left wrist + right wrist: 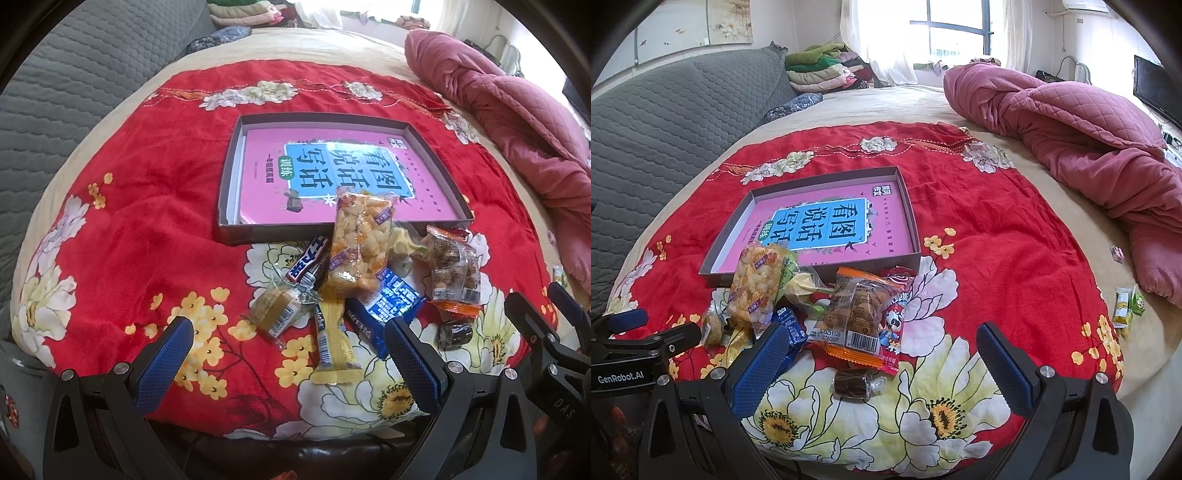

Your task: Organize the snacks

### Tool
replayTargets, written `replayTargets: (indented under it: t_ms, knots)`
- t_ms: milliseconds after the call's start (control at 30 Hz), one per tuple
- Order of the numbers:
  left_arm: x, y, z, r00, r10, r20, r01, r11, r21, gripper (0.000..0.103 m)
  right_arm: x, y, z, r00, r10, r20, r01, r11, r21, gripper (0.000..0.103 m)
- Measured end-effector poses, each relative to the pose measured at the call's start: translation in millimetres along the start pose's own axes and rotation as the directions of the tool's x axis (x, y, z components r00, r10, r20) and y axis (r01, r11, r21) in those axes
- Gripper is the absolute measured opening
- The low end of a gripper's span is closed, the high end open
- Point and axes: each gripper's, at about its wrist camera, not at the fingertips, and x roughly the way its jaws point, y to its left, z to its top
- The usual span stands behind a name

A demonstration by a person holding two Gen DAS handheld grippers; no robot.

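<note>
Snacks [360, 269] piled on red floral blanket [155, 229], just in front of the tray [226, 177], puffed-rice pack [356, 243] leaning over tray's near rim. Orange-edged pack [855, 314] on the pile's right, dark wrapped candy [851, 384] just in front of it. Tray holds only a pink book [332, 173]. Left tongs [291, 354] wide open, empty, over the pile's near edge. Right tongs [886, 365] wide open, empty, candy between its fingers. Pink quilt [1089, 147] well right of tray.
</note>
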Motion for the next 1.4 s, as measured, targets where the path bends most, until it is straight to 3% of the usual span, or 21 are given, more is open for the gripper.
replayTargets:
  t_ms: [733, 1133, 1400]
  knots:
    - [35.6, 45.5, -0.8, 0.995, -0.015, -0.095, 0.004, 0.994, -0.112, 0.102, 24.0, -1.3, -0.8, 0.999, 0.026, -0.038, -0.026, 1.000, 0.014, 0.102]
    - [65.4, 41.5, -1.7, 0.988, -0.070, -0.141, 0.059, 0.995, -0.083, 0.102, 38.4, -1.2, -3.3, 0.997, 0.037, -0.072, -0.036, 0.999, 0.018, 0.102]
    - [75.0, 38.7, 2.8, 0.992, -0.058, -0.112, 0.051, 0.997, -0.058, 0.102, 52.6, -4.5, 0.6, 0.995, 0.019, -0.093, -0.013, 0.998, 0.057, 0.102]
